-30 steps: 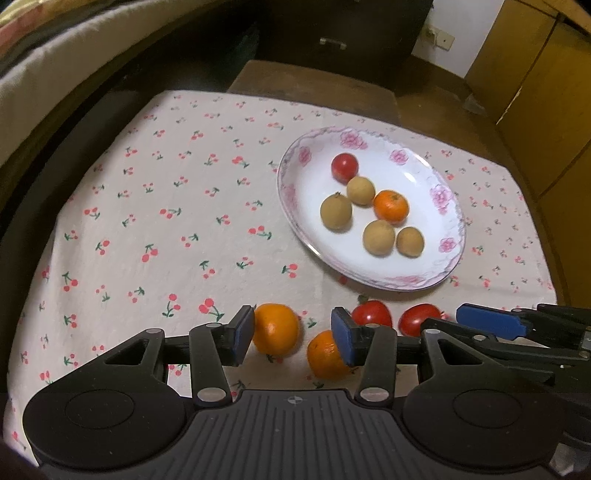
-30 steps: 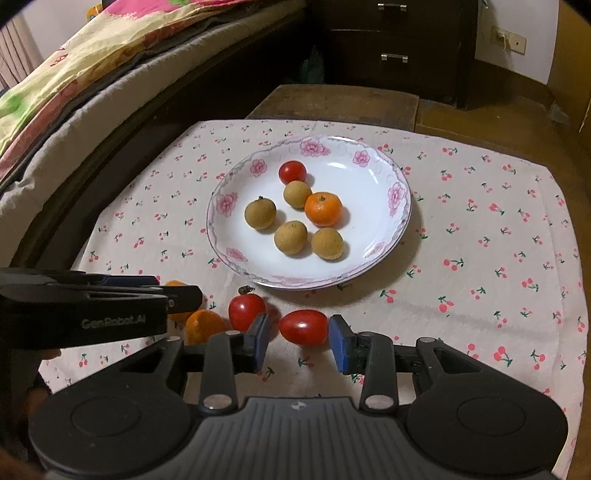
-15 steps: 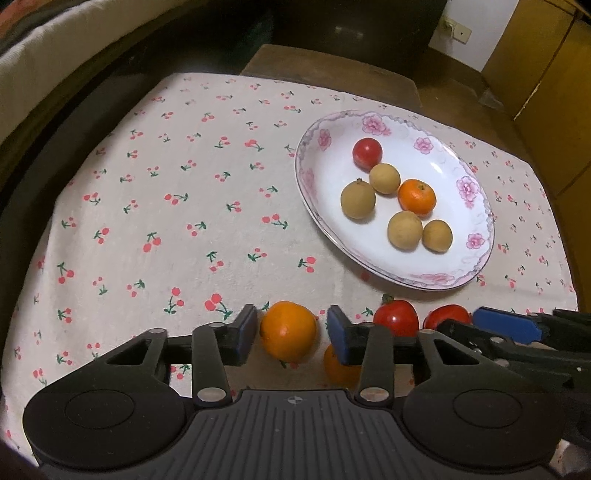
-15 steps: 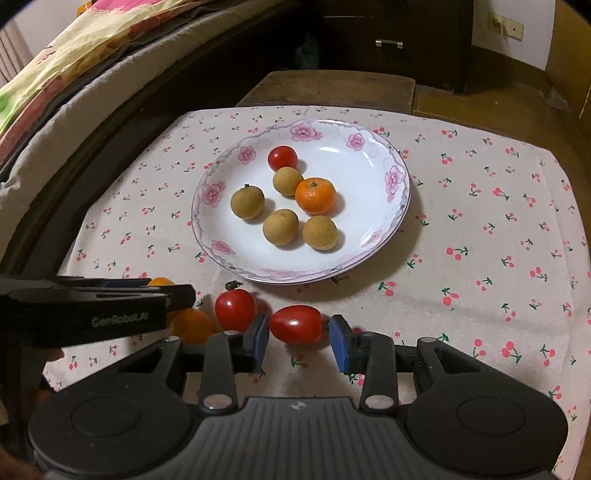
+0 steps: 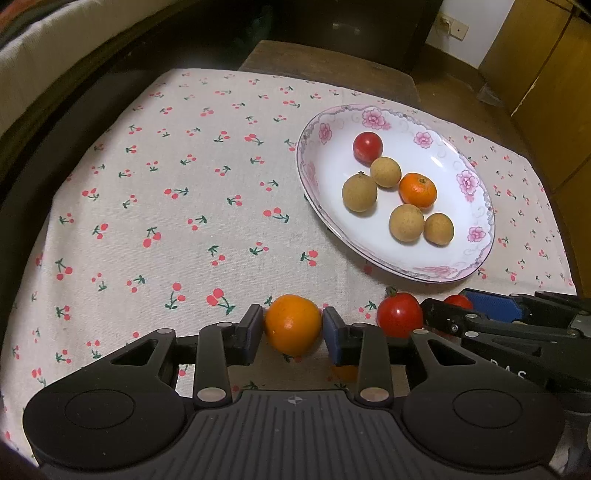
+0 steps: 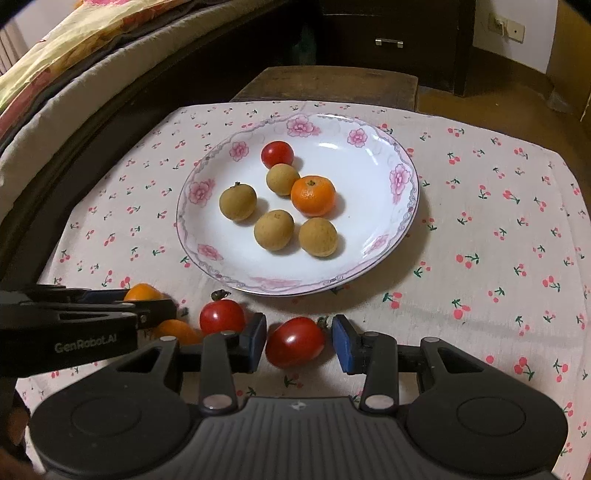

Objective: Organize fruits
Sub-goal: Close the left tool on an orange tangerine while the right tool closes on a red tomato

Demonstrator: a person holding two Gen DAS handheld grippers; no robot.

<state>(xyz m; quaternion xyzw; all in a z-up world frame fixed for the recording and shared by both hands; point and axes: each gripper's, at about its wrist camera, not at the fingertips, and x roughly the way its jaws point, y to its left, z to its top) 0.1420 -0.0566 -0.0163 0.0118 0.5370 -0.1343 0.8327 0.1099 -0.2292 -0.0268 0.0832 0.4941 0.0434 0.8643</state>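
Observation:
A white flowered plate [image 5: 325, 206] [image 6: 369, 155] holds a red tomato, an orange and several brown longans. In the left wrist view my left gripper [image 5: 293, 328] has its pads touching both sides of an orange [image 5: 293, 324] on the cloth. A second orange [image 5: 343, 372] lies mostly hidden under the right finger. In the right wrist view my right gripper [image 6: 298, 341] is open around an oval tomato [image 6: 294, 341], with a gap at the right pad. A round tomato [image 6: 222, 316] [image 5: 399, 314] sits just left of it.
The table has a cherry-print cloth [image 5: 184, 206] [image 6: 498, 240]. A bed [image 6: 55, 74] runs along the left. A dark wooden stool [image 6: 325, 83] and a dresser [image 6: 391, 33] stand behind the table. Wooden cabinet doors [image 5: 546, 59] are at the far right.
My left gripper has closed in on the near orange, and the second orange has slipped under its right finger. My right gripper has moved forward so the oval tomato sits between its fingers.

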